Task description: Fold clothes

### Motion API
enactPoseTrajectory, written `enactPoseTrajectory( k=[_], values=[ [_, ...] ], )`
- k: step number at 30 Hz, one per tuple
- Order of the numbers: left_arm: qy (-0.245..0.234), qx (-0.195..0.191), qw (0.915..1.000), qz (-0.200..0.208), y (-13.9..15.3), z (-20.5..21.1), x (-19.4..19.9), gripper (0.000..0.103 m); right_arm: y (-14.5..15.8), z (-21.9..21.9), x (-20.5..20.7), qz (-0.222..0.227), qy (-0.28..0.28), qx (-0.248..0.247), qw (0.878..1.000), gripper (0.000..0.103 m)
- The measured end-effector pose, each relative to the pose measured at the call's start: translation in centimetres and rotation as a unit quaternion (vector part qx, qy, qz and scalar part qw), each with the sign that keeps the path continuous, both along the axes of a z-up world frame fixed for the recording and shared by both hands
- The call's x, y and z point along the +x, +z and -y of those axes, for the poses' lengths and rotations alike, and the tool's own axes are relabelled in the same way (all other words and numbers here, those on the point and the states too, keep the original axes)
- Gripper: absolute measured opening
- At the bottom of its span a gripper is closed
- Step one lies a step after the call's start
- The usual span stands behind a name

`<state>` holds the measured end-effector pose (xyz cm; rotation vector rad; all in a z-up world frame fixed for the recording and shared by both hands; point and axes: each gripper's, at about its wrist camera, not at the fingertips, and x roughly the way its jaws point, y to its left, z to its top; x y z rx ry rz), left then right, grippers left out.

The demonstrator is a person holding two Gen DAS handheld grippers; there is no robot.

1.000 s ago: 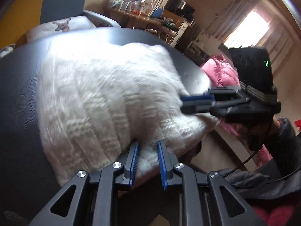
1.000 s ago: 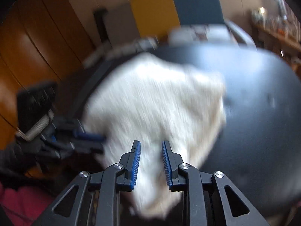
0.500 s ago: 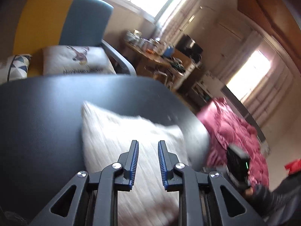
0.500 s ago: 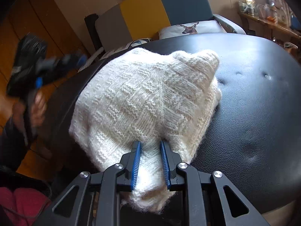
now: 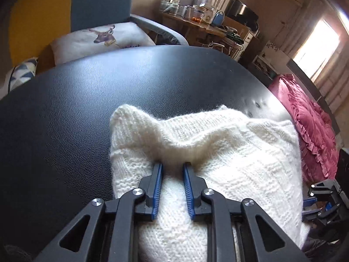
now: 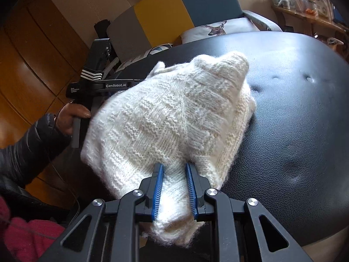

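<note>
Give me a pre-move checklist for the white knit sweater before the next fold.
1. Left gripper holds the white knit sweater: ok, knit is bunched between its jaws.
2. Right gripper holds it: ok, a fold of knit is pinched there.
3. Sweater fully on the black padded surface: not ok, the near edge hangs over the rim.
4. Sweater flat: not ok, it is humped, with a peak at the far corner.
5. Surface beyond the sweater free for laying down: ok.
6. Layers underneath aligned: cannot tell.

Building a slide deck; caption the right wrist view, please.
Right gripper pinches the white knit sweater on the black leather table.
</note>
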<state>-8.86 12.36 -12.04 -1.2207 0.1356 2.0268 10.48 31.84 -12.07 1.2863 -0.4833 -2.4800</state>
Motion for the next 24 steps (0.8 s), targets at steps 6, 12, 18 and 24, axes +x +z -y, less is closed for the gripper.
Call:
enactPoseTrajectory(
  k=[6, 12, 18, 24],
  values=[
    [0.046, 0.062, 0.9970, 0.004, 2.9, 3.0, -0.5, 0.024, 0.0, 0.0, 0.0, 0.001, 0.005, 0.000, 1.000, 0.022],
    [0.076, 0.134, 0.9836, 0.095, 2.9, 8.8, 0.1, 0.036, 1.4, 0.3, 0.2, -0.007, 0.005, 0.003, 1.000, 0.033],
    [0.093, 0.198, 0.9573, 0.188, 0.0, 11.4, 1.7, 0.045, 4.2, -2.8, 1.5, -0.048, -0.076, -0.079, 0.993, 0.103],
    [0.096, 0.244, 0.9355, 0.237, -1.9, 10.4, 1.5, 0.057, 1.7, -6.9, 0.7, 0.003, -0.118, -0.182, 0.976, 0.103]
  ],
)
